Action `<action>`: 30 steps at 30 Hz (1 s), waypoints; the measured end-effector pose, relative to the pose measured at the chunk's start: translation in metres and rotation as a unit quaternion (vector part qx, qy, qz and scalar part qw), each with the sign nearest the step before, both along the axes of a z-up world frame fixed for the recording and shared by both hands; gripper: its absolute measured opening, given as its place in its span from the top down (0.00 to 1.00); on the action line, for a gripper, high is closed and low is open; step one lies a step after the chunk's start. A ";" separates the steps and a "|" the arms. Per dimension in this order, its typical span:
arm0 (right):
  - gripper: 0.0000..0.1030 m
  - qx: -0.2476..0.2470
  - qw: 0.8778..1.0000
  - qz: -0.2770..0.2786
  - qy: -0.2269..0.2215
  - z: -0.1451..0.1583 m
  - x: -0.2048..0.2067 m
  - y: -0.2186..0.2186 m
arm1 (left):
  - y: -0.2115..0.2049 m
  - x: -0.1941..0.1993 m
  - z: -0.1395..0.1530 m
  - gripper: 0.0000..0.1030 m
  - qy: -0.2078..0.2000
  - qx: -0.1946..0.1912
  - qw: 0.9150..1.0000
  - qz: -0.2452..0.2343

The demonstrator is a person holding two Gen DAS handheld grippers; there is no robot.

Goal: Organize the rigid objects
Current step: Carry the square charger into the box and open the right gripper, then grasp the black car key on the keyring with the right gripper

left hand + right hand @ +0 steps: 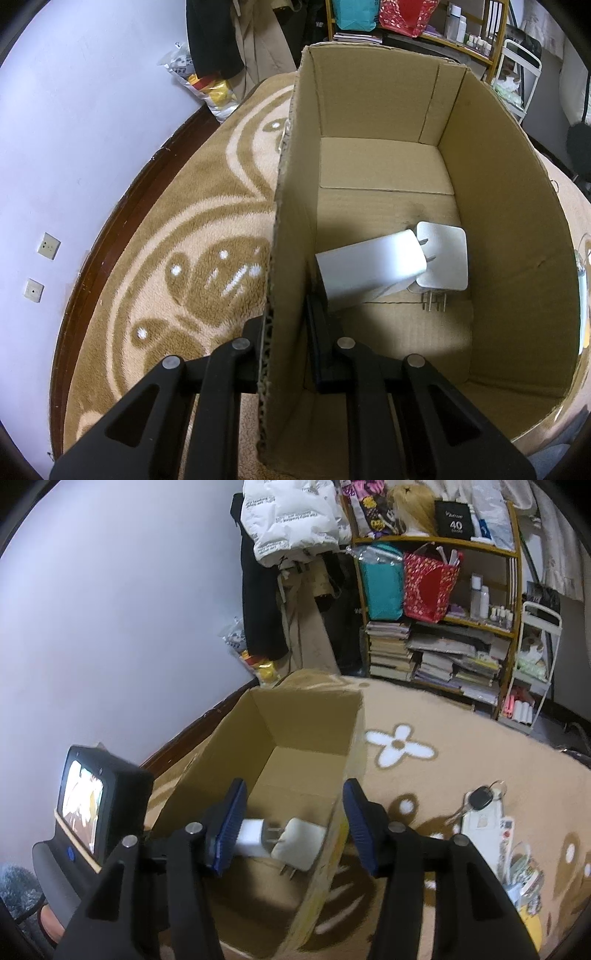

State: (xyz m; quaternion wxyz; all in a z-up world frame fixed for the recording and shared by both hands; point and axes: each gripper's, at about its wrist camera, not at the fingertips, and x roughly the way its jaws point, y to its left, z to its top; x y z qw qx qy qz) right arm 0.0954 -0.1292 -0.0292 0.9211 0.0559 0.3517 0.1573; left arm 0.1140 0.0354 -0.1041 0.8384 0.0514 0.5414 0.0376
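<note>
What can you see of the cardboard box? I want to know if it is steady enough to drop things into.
The cardboard box is plain brown corrugated board, open-topped, upright on the patterned rug. The left gripper is shut on its near side wall, one finger either side. Inside, two white plug adapters lie touching on the floor, which is otherwise bare. The rim looks rough-cut.

Cardboard box [303,738] on rug [443,731]. Two chargers [369,273] touching inside box. Keys [480,799] on rug right of box. Bookshelf [439,646] behind, against wall.
</note>
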 end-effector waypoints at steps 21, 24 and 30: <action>0.11 -0.056 0.989 -0.136 0.027 -0.036 0.055 -0.109 | -0.007 0.000 0.000 0.87 -0.001 0.007 1.000 -0.003; 0.11 -0.053 0.987 -0.150 0.033 -0.041 0.060 -0.123 | -0.008 -0.001 0.000 0.87 -0.001 0.006 1.000 -0.003; 0.11 -0.035 0.984 -0.165 0.048 -0.045 0.073 -0.150 | -0.008 -0.001 0.000 0.87 -0.001 0.007 1.000 -0.003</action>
